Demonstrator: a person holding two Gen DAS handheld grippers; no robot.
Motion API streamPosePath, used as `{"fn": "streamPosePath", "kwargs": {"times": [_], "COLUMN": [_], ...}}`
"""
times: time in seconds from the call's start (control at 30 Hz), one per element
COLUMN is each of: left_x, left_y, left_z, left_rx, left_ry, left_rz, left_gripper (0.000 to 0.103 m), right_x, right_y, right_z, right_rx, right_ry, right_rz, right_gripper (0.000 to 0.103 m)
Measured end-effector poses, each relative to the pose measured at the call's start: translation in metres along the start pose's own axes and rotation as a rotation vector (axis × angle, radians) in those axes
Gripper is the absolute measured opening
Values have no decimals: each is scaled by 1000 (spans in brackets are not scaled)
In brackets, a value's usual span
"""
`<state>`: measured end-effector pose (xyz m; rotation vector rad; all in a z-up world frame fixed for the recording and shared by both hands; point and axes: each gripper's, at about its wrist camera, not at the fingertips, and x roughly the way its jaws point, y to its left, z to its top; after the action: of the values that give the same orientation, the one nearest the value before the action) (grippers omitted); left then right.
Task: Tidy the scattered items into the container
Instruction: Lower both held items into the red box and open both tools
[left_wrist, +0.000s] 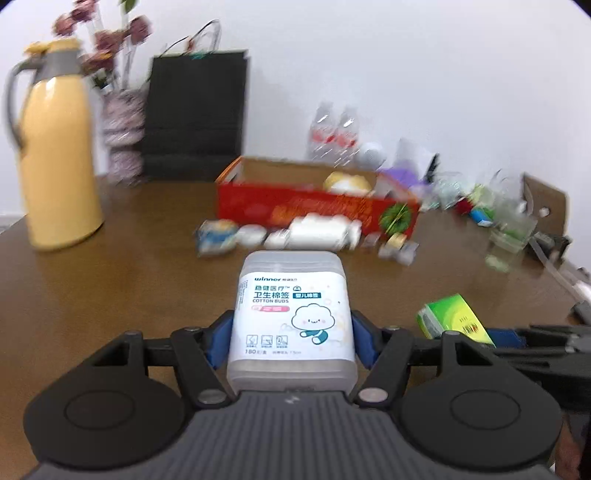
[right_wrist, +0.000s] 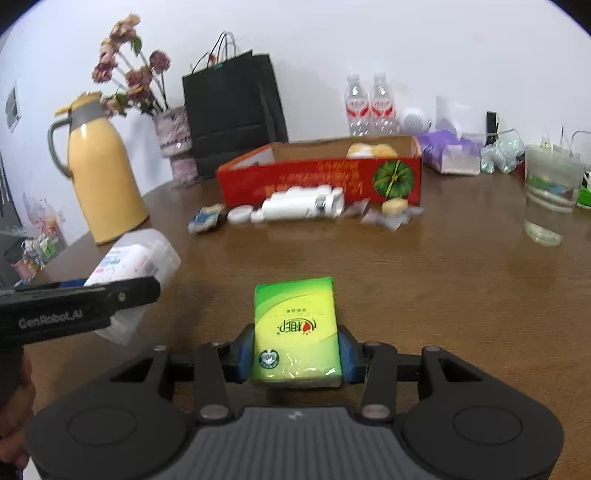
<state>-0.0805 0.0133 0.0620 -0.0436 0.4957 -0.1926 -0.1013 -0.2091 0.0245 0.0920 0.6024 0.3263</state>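
My left tool (left_wrist: 291, 343) carries a clear plastic cotton-bud box (left_wrist: 291, 317) over the brown wooden bench (right_wrist: 424, 277); my right tool (right_wrist: 295, 352), to its right, carries a green tissue pack (right_wrist: 295, 328). Ahead, white bottles (right_wrist: 303, 205) lie before the red cardboard box (right_wrist: 317, 181). A yellow thermos jug (right_wrist: 107, 177) stands far left.

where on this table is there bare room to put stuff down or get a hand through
Bare wood lies between the held green tissue pack and the row of small white items, stretching right toward the glass. Another free patch sits between the yellow jug and the red box. Crowded: the strip along the box front and the far right corner behind the glass.
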Motion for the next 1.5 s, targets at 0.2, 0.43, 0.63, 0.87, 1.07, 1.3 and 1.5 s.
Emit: {"fn": "streamPosePath", "kwargs": {"times": [0.2,0.43,0.63,0.87,1.07,1.3,1.5], "left_x": [79,268,363,362,340,277,148], "left_y": [18,47,62,53,49,43,23], "left_z": [143,250,230,206,213,239,198], "left_rx": [54,-24,-21,129,104,108,85], "left_ry": [28,502,776,812,794,607,156], "left_rz": [-70,-92,-22,-28,-36,8,117], "left_gripper": [66,66,68,83,84,98,103], "right_x": [18,160,265,304,297,242,158], "right_y": [-22,-105,-120,-117,-124,-105,-87], "right_z": [131,272,287,263,265,281,263], "right_rx": [-82,275,211,127,152,163,190], "right_ry": [-122,296,578,731,737,615,273], "right_rz": [-58,59,-73,-90,-115,-89,-13], "right_gripper": [44,44,51,77,75,81,89]}}
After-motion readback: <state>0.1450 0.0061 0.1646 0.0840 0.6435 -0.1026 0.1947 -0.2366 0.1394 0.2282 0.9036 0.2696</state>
